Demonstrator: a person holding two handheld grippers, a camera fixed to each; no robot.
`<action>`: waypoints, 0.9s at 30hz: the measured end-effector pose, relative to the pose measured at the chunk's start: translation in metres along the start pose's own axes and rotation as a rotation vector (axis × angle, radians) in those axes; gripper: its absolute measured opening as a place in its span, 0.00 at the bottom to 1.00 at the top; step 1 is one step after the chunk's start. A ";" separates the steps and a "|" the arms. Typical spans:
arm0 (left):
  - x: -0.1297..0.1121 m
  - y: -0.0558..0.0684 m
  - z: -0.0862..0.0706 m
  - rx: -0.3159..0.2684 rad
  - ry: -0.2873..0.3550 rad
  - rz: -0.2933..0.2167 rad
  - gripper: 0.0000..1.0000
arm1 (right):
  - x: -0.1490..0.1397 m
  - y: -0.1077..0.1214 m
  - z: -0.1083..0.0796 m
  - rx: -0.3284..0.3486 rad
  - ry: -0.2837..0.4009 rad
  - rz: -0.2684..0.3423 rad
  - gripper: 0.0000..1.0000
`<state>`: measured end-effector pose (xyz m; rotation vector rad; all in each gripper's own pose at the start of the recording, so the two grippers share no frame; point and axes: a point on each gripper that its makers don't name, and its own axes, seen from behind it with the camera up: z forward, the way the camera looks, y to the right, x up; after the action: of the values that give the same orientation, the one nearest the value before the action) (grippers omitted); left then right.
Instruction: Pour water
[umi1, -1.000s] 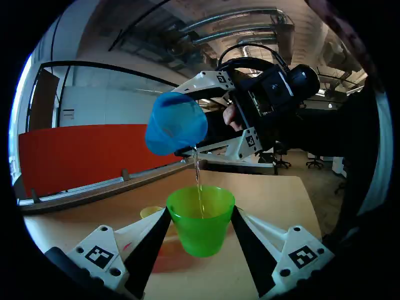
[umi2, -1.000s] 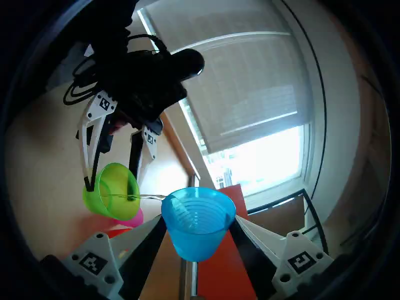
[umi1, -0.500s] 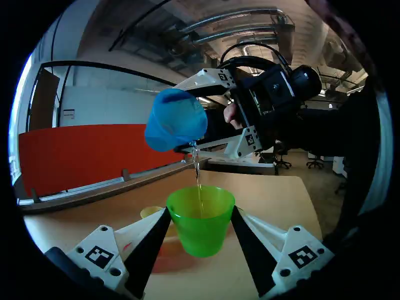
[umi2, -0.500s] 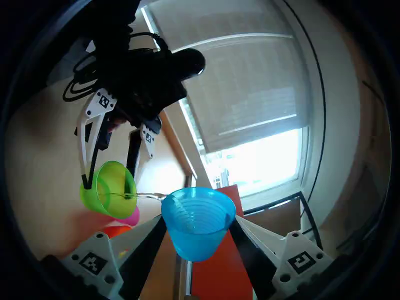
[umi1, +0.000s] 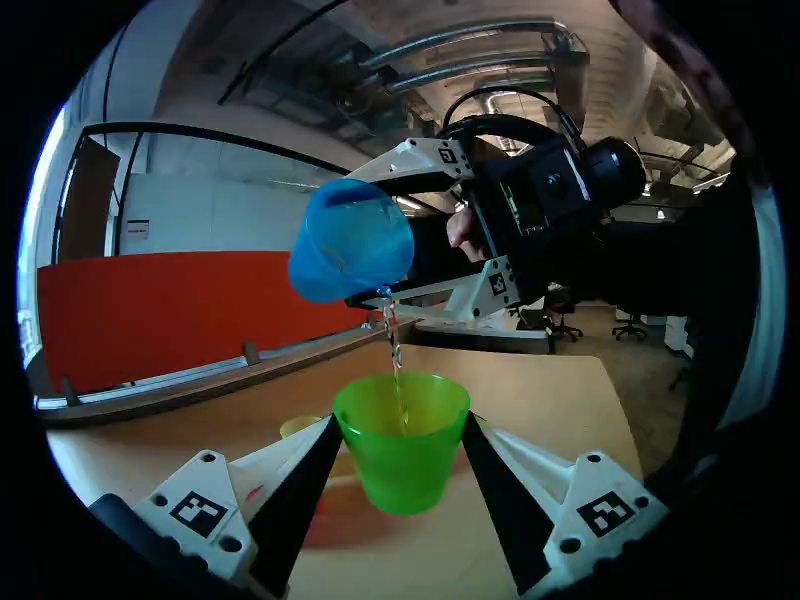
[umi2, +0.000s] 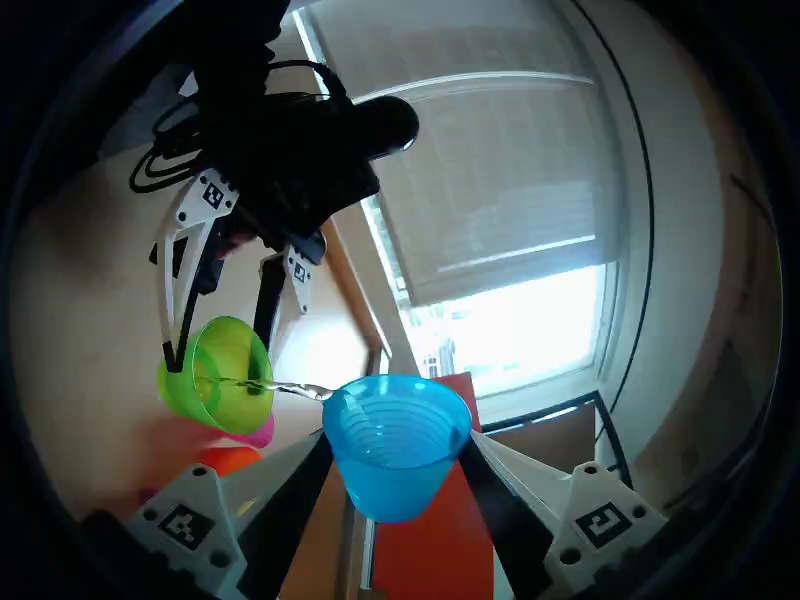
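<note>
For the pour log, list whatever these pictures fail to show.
- Water level in the green cup: left gripper view, its own wall hides it.
- Water left in the blue cup: left gripper view, seen from outside.
- Most of the yellow cup: left gripper view, behind the green cup and a finger.

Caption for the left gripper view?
Right tool tilts blue cup, pouring water into green cup gripped by left tool.

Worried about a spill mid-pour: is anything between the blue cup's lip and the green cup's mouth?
Nothing visible stands in the way. In the left gripper view the water stream falls freely from the tilted blue cup straight down into the open mouth of the green cup below it.
</note>
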<state>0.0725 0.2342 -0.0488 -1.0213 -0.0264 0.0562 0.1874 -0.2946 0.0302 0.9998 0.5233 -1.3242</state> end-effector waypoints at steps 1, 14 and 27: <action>0.000 0.000 0.000 0.000 0.001 -0.001 0.85 | 0.000 0.000 0.000 0.000 0.000 -0.002 0.89; 0.004 -0.002 -0.001 0.009 0.008 -0.002 0.85 | 0.004 0.001 0.000 -0.001 -0.002 -0.028 0.89; 0.003 -0.001 -0.002 0.011 0.007 0.000 0.85 | 0.007 0.006 -0.001 -0.010 -0.004 -0.049 0.89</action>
<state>0.0760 0.2322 -0.0488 -1.0100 -0.0200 0.0528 0.1952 -0.2975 0.0261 0.9815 0.5542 -1.3655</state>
